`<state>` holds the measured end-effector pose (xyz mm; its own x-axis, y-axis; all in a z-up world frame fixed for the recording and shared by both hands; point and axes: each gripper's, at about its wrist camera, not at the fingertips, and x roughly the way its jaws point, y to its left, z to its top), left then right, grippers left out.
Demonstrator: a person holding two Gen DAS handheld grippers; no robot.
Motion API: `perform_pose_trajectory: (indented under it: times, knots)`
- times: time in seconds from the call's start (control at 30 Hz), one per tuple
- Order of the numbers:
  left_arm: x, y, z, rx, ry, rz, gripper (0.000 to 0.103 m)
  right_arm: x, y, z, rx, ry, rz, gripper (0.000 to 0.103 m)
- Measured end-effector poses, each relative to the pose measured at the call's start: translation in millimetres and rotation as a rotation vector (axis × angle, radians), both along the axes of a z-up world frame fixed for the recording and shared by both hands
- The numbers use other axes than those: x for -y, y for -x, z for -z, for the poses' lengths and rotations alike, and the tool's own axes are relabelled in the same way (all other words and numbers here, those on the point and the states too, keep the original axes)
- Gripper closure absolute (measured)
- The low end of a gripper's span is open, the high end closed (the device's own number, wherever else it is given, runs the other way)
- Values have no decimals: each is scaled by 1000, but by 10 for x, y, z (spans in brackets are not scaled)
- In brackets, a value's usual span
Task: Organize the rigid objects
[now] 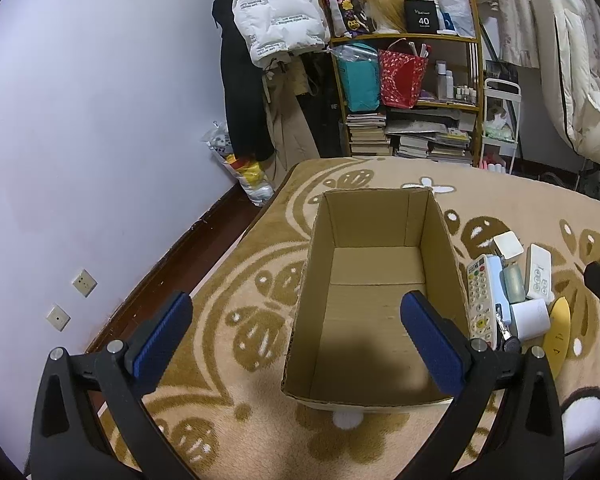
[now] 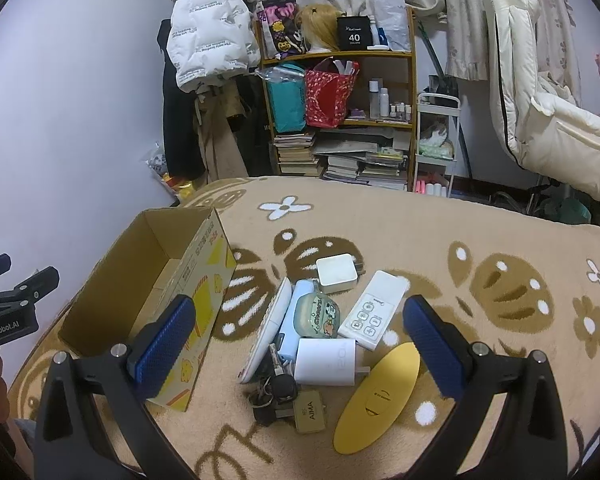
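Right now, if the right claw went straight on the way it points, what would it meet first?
Most likely the white charger, which lies at the near side of the pile between the open right claw fingers, with the keys just below it. Depth is hard to judge through the fisheye.

One cardboard box (image 2: 148,280) on the blanket, open at the top.

Beside it, one heap of small items:
- Remote controls: 2. One long with coloured buttons (image 1: 482,296), one short white (image 2: 374,308).
- White chargers: 2. One square (image 2: 337,273), one with prongs showing (image 2: 326,362).
- Yellow oval objects: 1 (image 2: 376,398).
- Pale green cases with a cartoon sticker: 1 (image 2: 318,314).
- Light blue devices: 1 (image 2: 296,320), partly covered.
- Key bunches: 1 (image 2: 278,390), key count not readable, with 1 tan tag (image 2: 310,416).

Grippers in view: 2, left (image 1: 296,326) and right (image 2: 300,338), each with 2 blue pads, spread apart.
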<state>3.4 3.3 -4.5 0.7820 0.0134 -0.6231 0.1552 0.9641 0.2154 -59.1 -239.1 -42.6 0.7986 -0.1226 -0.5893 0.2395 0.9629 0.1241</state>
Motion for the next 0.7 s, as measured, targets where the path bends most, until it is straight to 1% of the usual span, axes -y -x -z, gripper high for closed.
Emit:
perform_pose_trajectory:
  times: [0.7]
  knots:
    - [20,-28,38,-13,-19,-2,0,40,10,28,-12,-14,-3,0]
